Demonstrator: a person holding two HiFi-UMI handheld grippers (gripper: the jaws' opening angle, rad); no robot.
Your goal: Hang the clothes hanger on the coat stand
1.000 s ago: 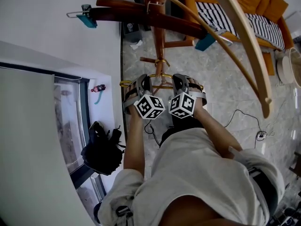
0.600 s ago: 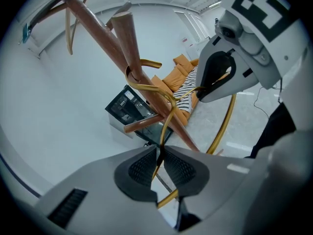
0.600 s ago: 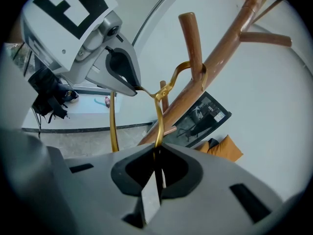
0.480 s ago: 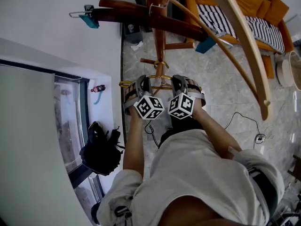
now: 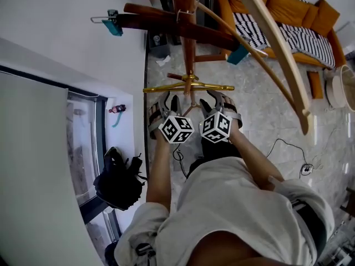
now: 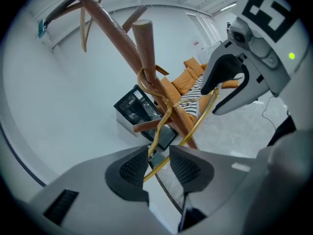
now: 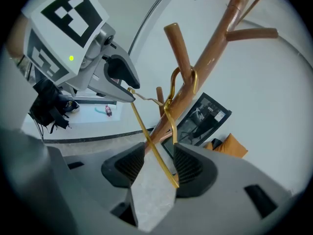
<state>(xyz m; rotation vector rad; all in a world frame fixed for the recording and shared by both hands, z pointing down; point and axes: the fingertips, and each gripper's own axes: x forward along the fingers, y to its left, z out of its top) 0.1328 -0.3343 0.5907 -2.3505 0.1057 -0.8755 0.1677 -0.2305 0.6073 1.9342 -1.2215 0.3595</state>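
Clothes hanger (image 5: pixel 188 86), gold wire, hangs level across the coat stand (image 5: pixel 189 54), its hook looped over a short upturned peg (image 6: pixel 145 42) on the trunk. A second ago you carried it low, just ahead of the marker cubes. Now it sits higher and farther from you, borne by the peg.

Your left gripper (image 6: pixel 159 161) stands released, its pads apart with the wire running loose through the gap. Your right gripper (image 7: pixel 159 160) is likewise unclenched, the wire crossing between its pads without being pinched. Judged from this, the hanging itself is done. What remains is to draw both grippers back off the wire without dragging the hook from the peg.

Around it:
- **Dark wooden hanger** (image 5: pixel 155 20): fitted with teal clips, it rests on another branch higher on the stand.
- **Pale curved wooden arm** (image 5: pixel 280 54): it sweeps down to your right. Neither it nor the dark hanger touches the gold one.
- **Orange sofa** (image 5: pixel 294 7): it lies beyond the stand and carries a striped cushion.
- **Black bag** (image 5: pixel 117 176): it lies beside the window to your left.
- **Cable** (image 5: pixel 285 143): it trails over the floor.

The wire, threaded between both pairs of pads, is the only obstacle to withdrawal.
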